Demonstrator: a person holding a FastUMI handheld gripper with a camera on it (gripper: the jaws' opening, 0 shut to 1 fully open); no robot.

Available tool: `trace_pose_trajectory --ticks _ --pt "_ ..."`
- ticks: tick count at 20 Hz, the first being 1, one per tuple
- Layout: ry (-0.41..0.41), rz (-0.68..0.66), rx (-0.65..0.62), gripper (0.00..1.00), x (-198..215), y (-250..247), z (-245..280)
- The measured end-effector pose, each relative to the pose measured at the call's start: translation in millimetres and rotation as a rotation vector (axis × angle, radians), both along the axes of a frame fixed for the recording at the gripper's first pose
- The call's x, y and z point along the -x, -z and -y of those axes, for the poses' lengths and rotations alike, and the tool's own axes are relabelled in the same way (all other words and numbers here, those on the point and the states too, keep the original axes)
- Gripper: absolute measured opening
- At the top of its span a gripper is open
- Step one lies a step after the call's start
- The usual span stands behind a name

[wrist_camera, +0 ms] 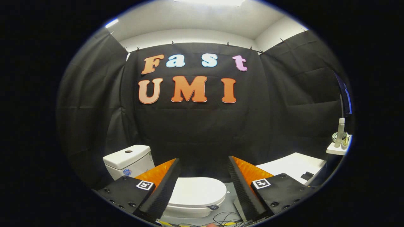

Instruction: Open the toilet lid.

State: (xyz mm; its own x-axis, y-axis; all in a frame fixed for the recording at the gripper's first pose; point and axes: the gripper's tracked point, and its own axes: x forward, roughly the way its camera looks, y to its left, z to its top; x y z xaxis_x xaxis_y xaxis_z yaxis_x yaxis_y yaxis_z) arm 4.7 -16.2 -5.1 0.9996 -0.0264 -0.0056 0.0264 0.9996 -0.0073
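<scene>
Gripper view. The white, oval, glossy plastic toilet lid (197,190) lies closed and flat on the bowl in the lower centre of the frame, between the two fingers and just beyond their bases. Its rounded front edge faces the lower right, where a small dark tab (213,206) sits at the rim; whether this tab belongs to the lid or to the seat cannot be told at this resolution. The white ceramic cistern (128,161), with a round button on top, stands at the lower left, partly behind the left finger.

Open room: grey floor (231,197) shows to the right of the lid's front edge, and a loose tangle of thin dark cables (225,217) lies on it at the bottom centre. To the lower right, a white flat counter top (292,167) runs close beside the toilet. A small white shelf (336,148) at the right edge carries a tall pale bottle (340,132). Black cloth drapes (202,132) close the space behind and on both sides.

The gripper (204,162) is spread wide, its fingers standing well apart to either side of the lid. They grasp nothing and touch nothing; the tips stand above the lid's rear part in the picture.
</scene>
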Motion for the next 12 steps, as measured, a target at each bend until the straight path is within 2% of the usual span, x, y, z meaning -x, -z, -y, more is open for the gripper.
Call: trace_pose_trajectory --ticks 6,12 --pt "0.004 -0.104 -0.040 0.98 -31.4 77.3 4.5" --pt "0.046 -0.200 -0.188 0.99 -62.7 187.5 25.7"
